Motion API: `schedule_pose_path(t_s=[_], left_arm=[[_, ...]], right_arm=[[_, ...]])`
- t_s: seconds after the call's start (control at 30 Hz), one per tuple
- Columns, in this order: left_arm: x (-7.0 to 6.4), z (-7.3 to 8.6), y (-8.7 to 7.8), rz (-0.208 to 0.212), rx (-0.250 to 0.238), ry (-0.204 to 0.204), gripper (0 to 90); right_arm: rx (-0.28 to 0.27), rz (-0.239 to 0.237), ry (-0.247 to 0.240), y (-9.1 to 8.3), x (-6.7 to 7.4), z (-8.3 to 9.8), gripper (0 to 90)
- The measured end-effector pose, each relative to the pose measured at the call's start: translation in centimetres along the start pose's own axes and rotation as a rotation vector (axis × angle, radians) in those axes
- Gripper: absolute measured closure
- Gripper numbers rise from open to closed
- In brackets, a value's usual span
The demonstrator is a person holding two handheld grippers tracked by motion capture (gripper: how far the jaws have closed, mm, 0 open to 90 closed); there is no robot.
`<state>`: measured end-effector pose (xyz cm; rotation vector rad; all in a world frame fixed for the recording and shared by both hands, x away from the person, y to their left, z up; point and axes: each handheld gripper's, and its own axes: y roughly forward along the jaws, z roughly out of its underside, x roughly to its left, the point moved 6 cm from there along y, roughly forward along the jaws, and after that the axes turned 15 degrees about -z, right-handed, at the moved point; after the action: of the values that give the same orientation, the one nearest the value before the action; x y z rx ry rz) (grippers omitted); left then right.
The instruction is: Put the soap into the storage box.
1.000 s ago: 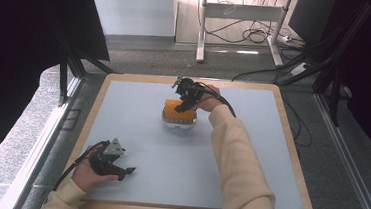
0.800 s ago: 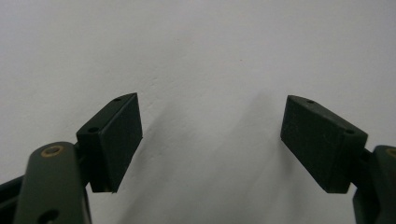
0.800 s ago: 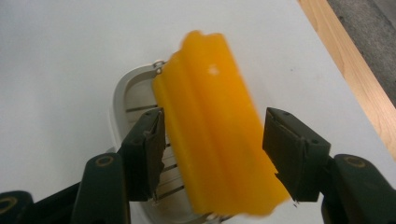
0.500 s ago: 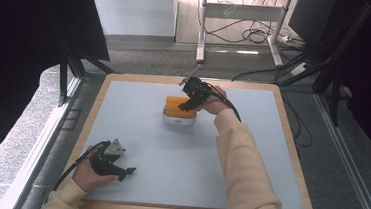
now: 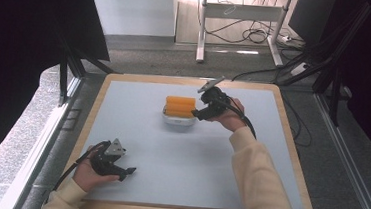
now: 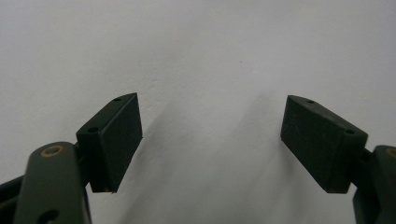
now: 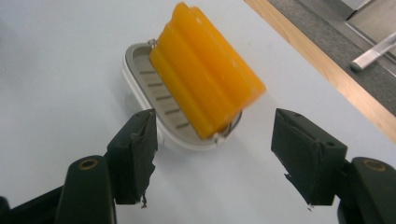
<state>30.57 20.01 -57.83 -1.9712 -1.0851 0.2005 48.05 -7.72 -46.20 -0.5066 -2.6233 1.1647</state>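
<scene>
An orange ridged block rests in a white oval dish near the middle of the table's far half. My right gripper is open just to the right of the dish, its jaws spread wide and pointing at the block's end without touching it. My left gripper lies open at the near left of the table, held in the person's hand, with nothing but bare table surface between its jaws.
The pale blue table top has a wooden rim. Black frame posts stand at the left and right. Beyond the far edge are a desk leg and cables on the floor.
My right gripper has moved from above the block's far right corner to the right and down beside the dish. The left gripper has stayed put.
</scene>
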Motion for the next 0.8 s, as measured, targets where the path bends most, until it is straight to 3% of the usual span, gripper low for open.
schedule_pose_path(t_s=[0.23,0.43,0.5,0.53,0.8], left_arm=[[-0.1,-0.1,-0.2,-0.005,-0.006,0.000,20.7],[-0.2,-0.1,0.0,-0.010,-0.002,-0.001,20.7],[-0.2,-0.1,0.0,-0.010,-0.003,-0.001,20.7],[-0.2,-0.2,0.0,-0.014,-0.004,0.003,20.7],[-0.4,-0.3,0.2,-0.017,-0.009,-0.004,20.8]], right_arm=[[-0.059,0.009,0.031,-2.5,1.9,4.6,30.1],[-0.119,0.021,0.111,-4.8,2.9,8.9,28.7],[-0.126,0.023,0.120,-5.0,3.1,9.4,28.7],[-0.139,0.028,0.144,-5.7,3.5,10.9,28.0],[-0.140,0.042,0.187,-6.4,4.6,14.9,26.8]])
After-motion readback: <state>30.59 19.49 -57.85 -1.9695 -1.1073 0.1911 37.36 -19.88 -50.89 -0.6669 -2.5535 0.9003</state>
